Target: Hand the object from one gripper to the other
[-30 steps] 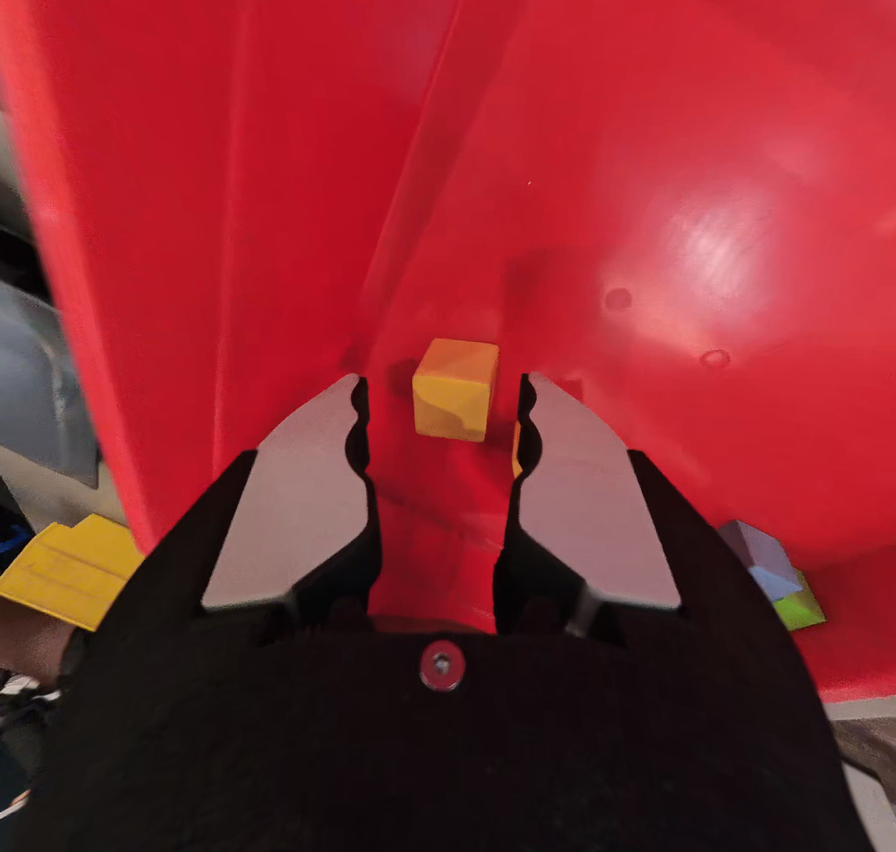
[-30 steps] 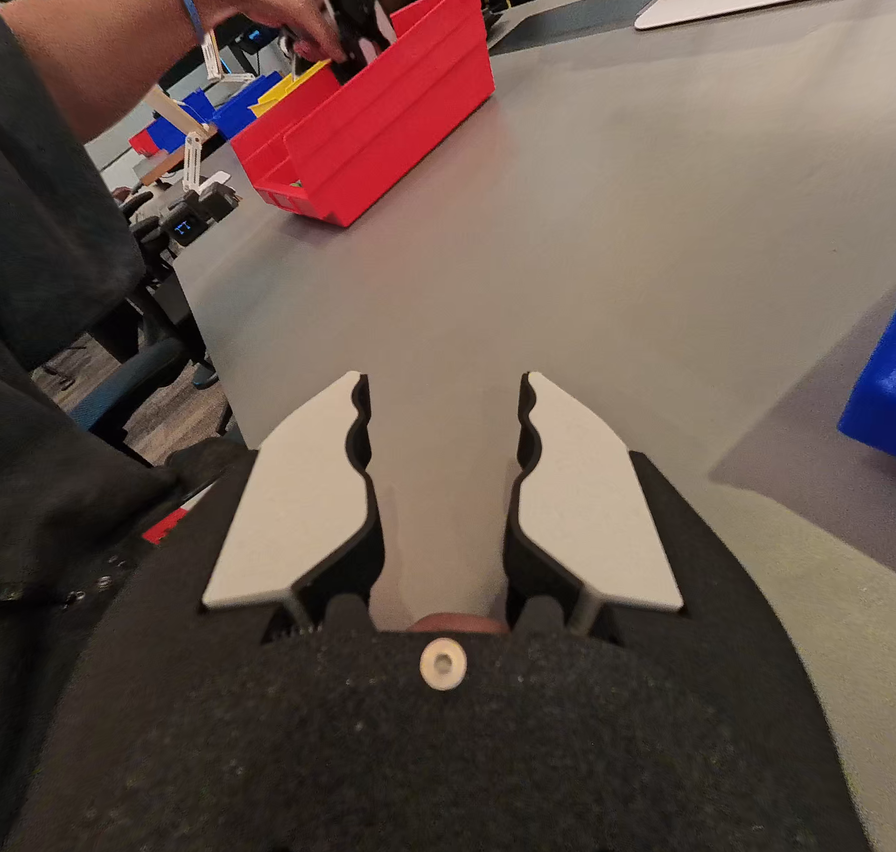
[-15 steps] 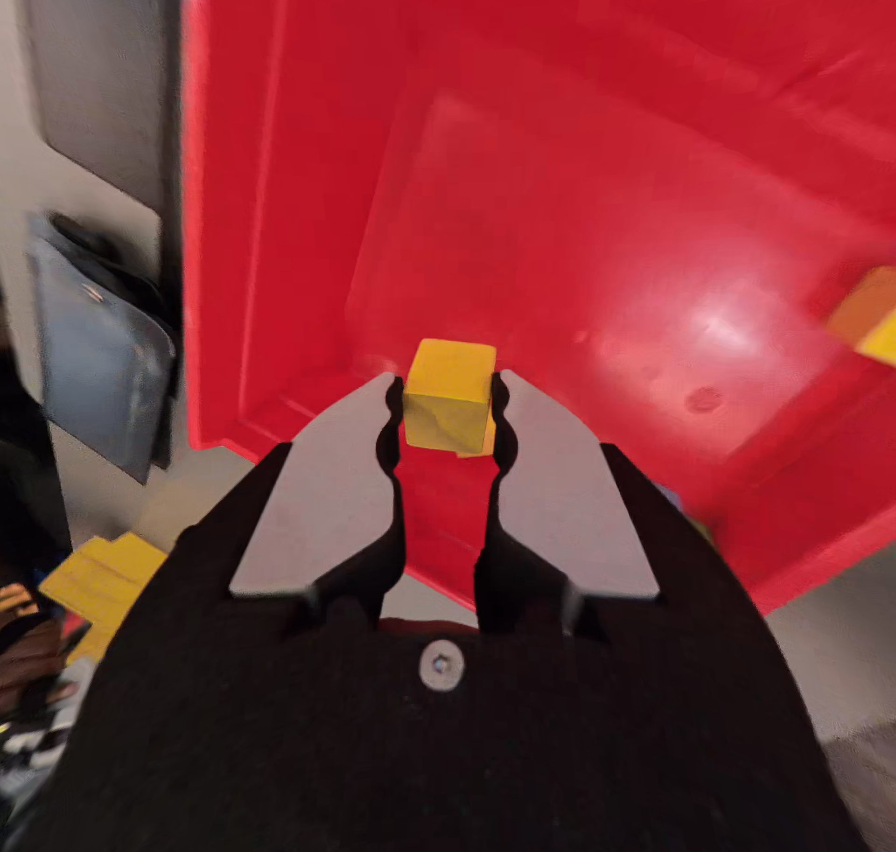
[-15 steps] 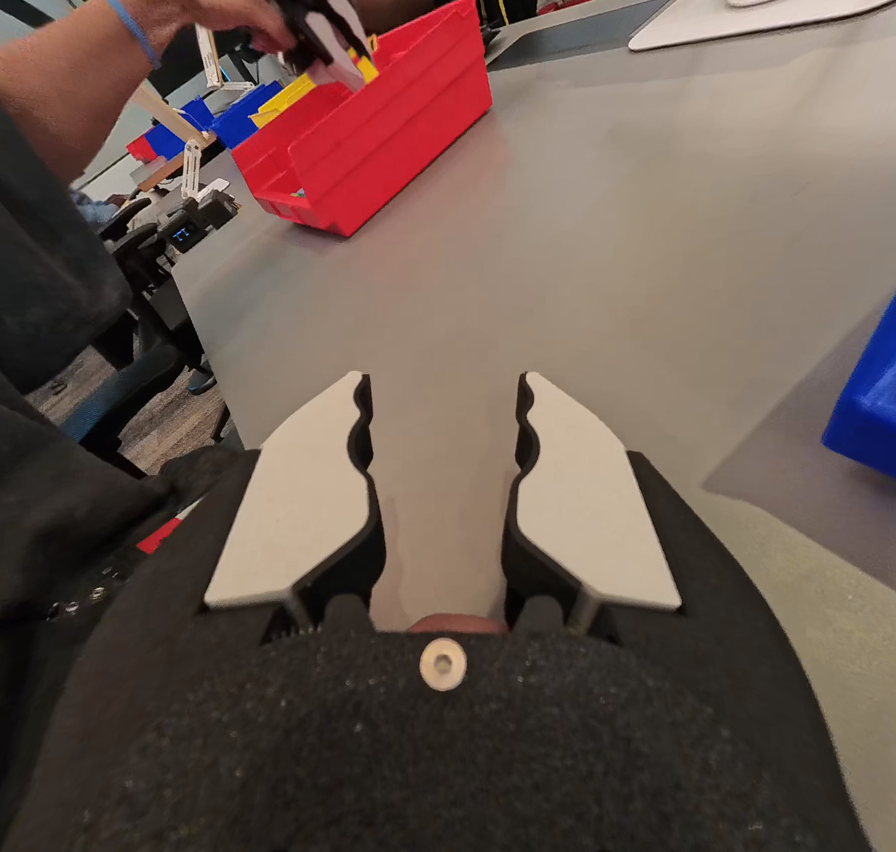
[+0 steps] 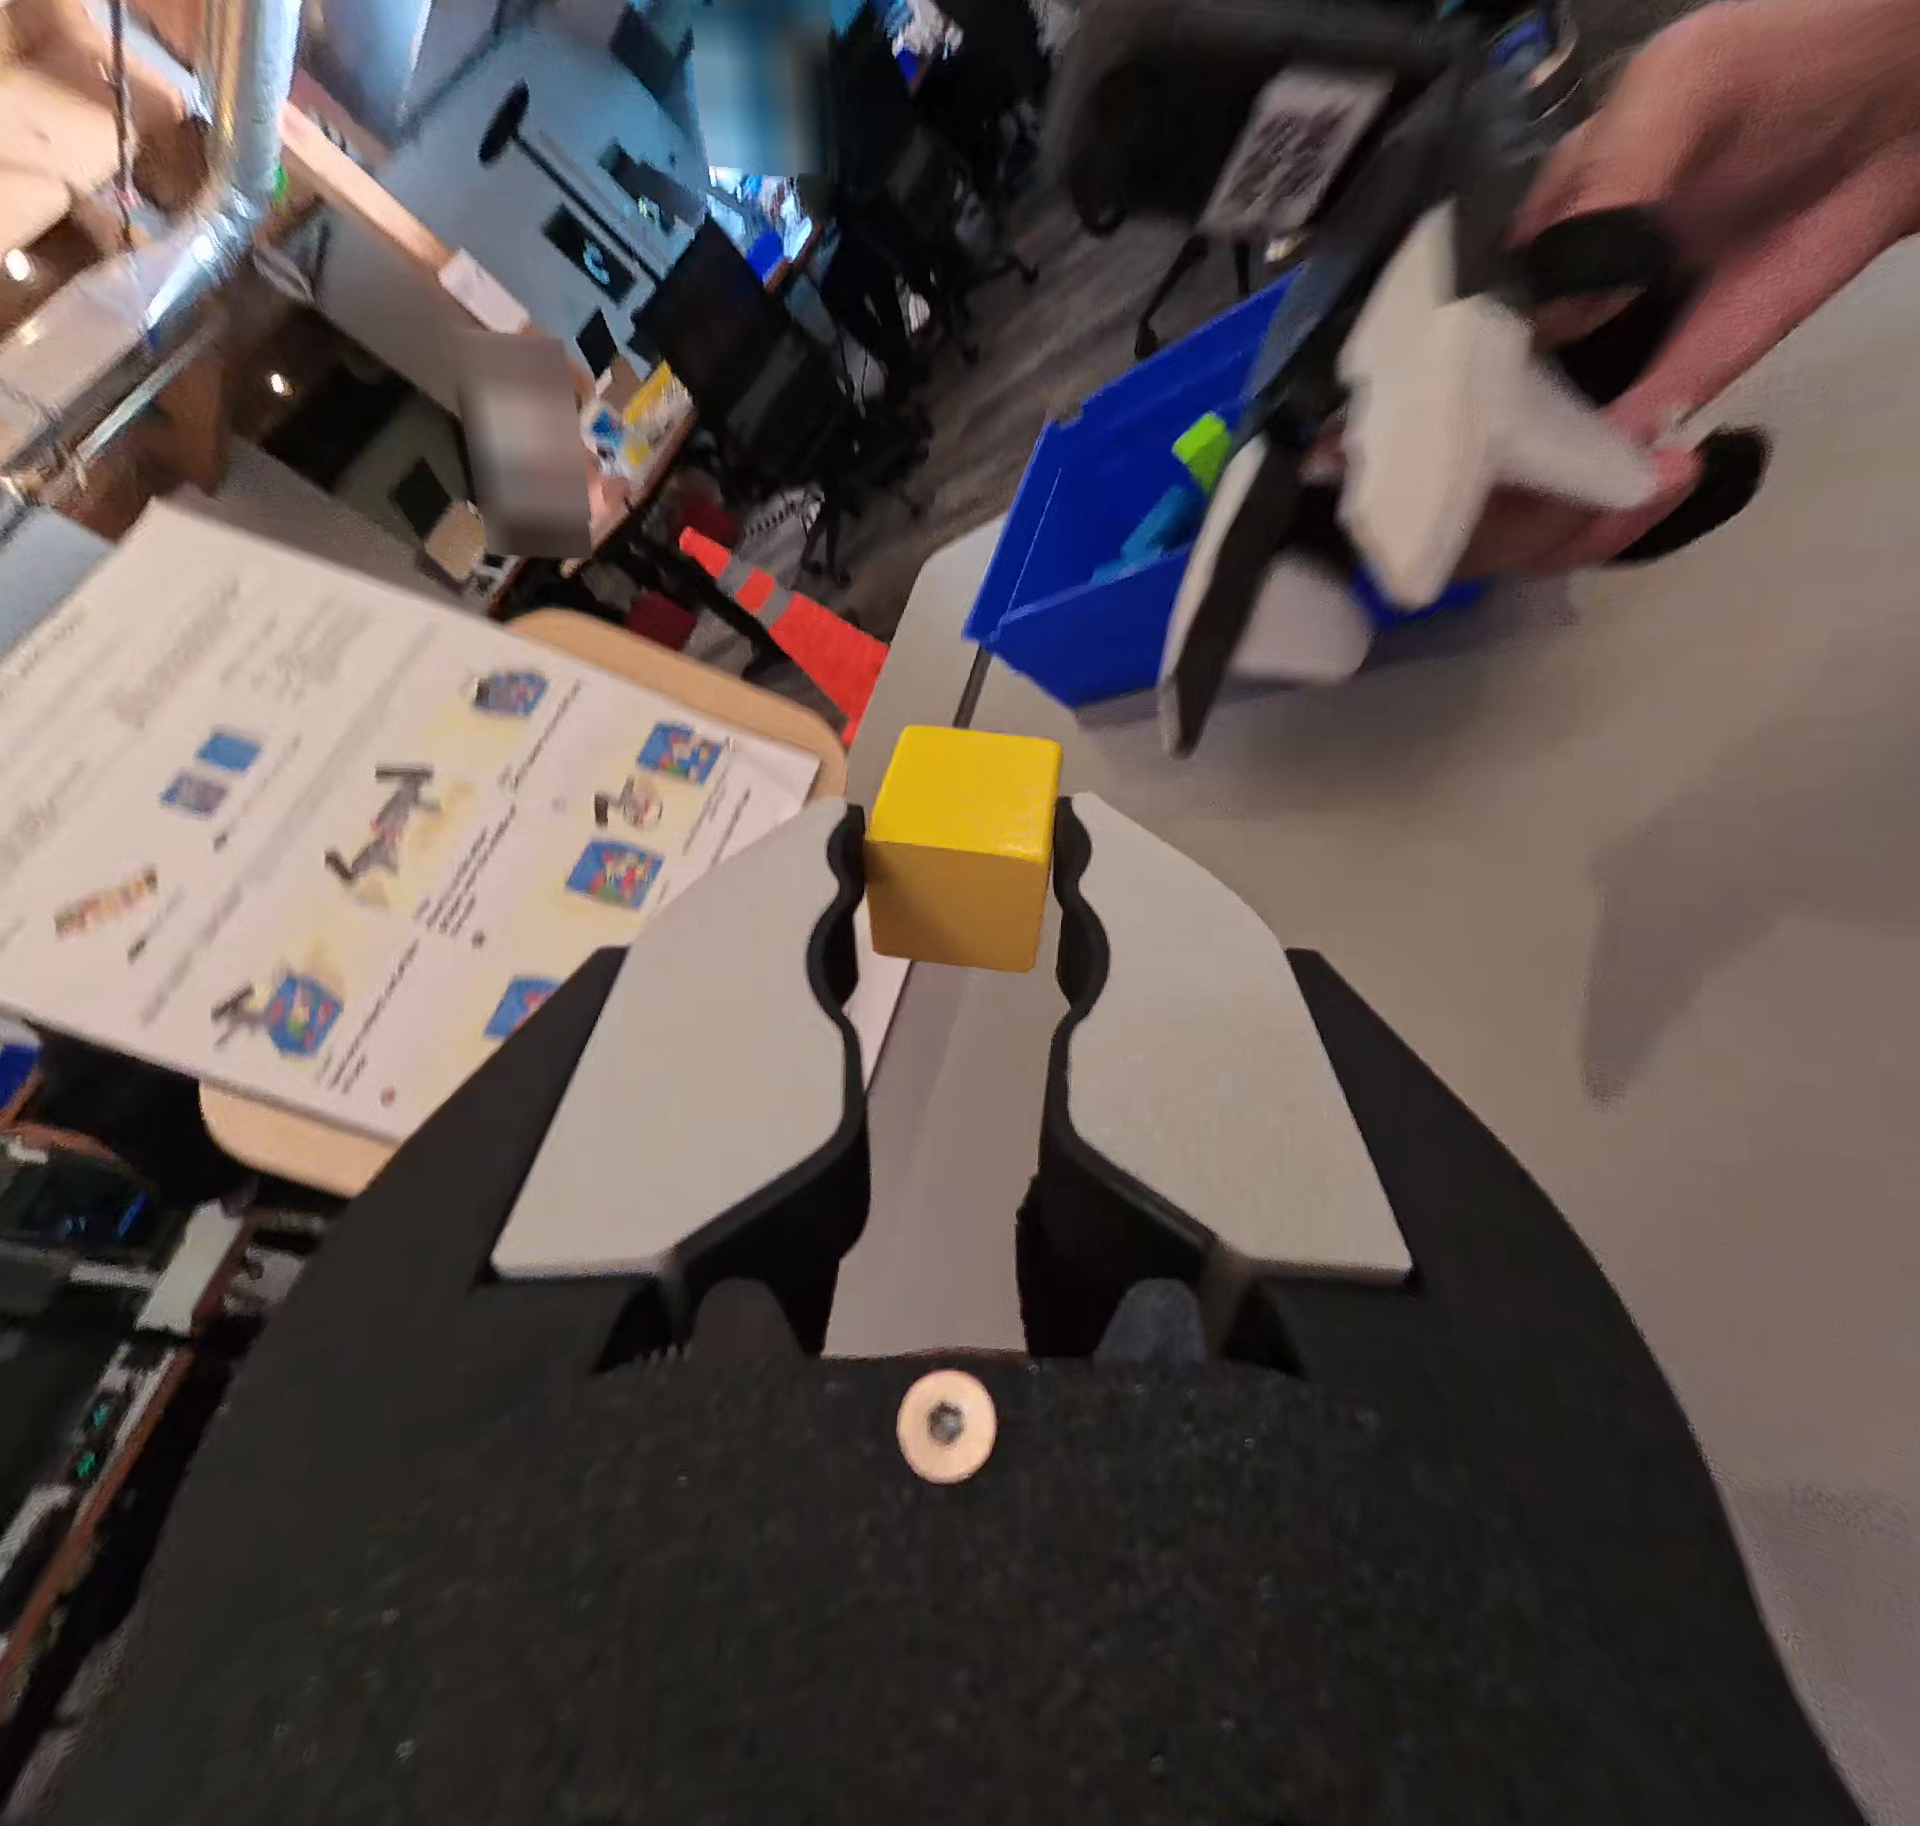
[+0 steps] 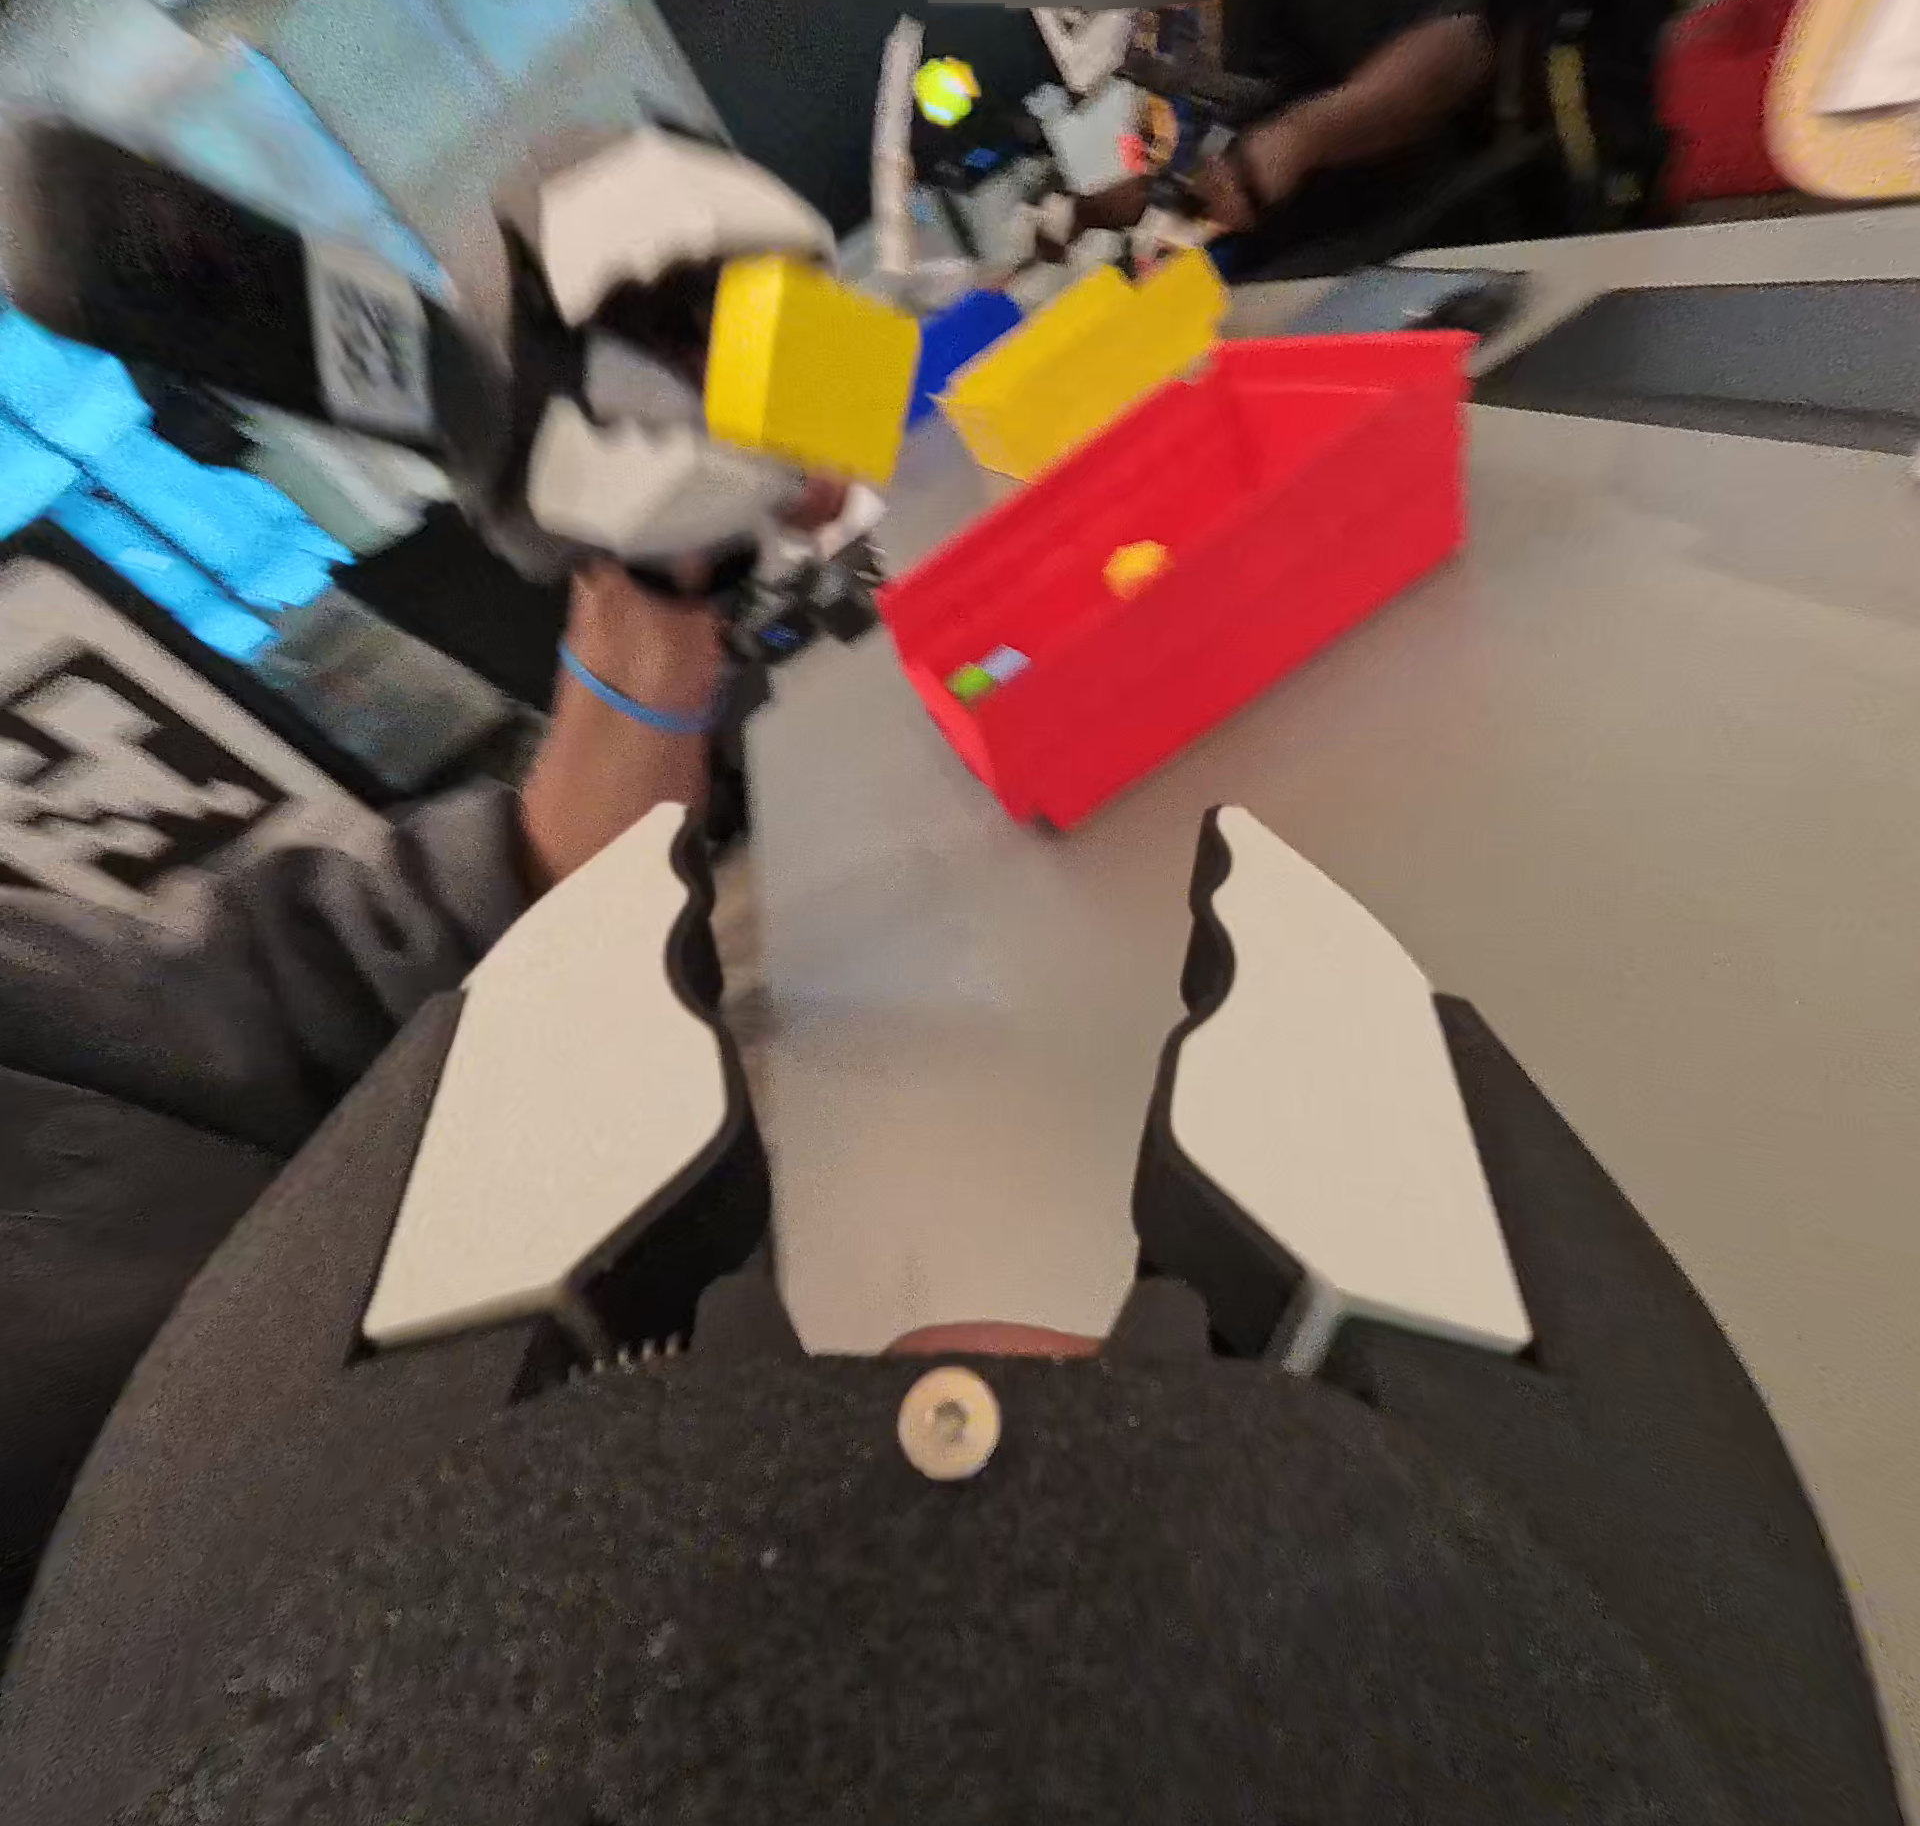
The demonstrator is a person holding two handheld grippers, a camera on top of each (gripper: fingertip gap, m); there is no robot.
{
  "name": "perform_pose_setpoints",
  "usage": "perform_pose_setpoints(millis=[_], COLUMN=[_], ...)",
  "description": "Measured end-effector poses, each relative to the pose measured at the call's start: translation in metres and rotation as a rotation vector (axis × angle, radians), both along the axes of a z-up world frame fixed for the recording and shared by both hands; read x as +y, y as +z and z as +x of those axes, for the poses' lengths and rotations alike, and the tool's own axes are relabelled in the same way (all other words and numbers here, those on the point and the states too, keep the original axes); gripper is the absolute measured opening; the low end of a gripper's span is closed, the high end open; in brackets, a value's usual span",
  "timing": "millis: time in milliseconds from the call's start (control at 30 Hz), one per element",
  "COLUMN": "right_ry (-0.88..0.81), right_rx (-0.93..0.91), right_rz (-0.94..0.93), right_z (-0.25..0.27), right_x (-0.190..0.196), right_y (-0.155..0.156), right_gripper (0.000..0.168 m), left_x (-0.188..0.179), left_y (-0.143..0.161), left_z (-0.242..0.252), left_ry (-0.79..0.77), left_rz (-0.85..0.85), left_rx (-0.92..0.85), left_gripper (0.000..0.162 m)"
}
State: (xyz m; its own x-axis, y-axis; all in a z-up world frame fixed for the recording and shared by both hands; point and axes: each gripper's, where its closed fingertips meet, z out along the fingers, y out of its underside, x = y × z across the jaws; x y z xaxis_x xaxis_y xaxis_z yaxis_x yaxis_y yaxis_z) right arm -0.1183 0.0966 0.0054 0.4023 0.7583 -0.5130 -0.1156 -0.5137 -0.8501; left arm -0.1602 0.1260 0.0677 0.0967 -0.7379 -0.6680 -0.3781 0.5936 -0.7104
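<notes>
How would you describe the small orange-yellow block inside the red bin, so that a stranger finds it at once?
Look in the right wrist view at the long red plastic bin on the grey table. Inside it, the small orange-yellow block sits about mid-length. The green and pale blocks lie apart at the near end, and it alone there is orange-yellow.

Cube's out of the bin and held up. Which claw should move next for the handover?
Right. The right claw is open and empty, aimed toward the cube, so it can probably close in. The left claw is shut on the cube's sides, off the table; it should hold steady.
</notes>
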Motion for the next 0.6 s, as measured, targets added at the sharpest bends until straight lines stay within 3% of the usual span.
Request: perform_pose_setpoints(millis=[100,267,367,433,600], right_ry=[0.135,0.248,0.282,0.316,0.267], right_rx=[0.212,0.342,0.373,0.360,0.310], right_rz=[-0.080,-0.106,-0.131,-0.118,-0.148], right_z=[-0.016,-0.023,-0.027,-0.028,-0.022], right_x=[0.005,-0.004,-0.005,-0.009,-0.003], right_y=[0.033,0.035,0.033,0.032,0.022], right_gripper=[0.087,0.074,0.064,0.036,0.035], left_x=[-0.022,-0.034,-0.040,-0.038,-0.035], left_y=[0.000,-0.017,-0.026,-0.034,-0.041], left_z=[0.018,0.028,0.038,0.043,0.049], left_ry=[-0.030,-0.064,-0.102,-0.100,-0.072], left_rz=[0.040,0.036,0.000,0.012,-0.028], left_rx=[-0.018,0.008,0.006,0.019,0.007], left_gripper=[0.034,0.034,0.034,0.034,0.034])
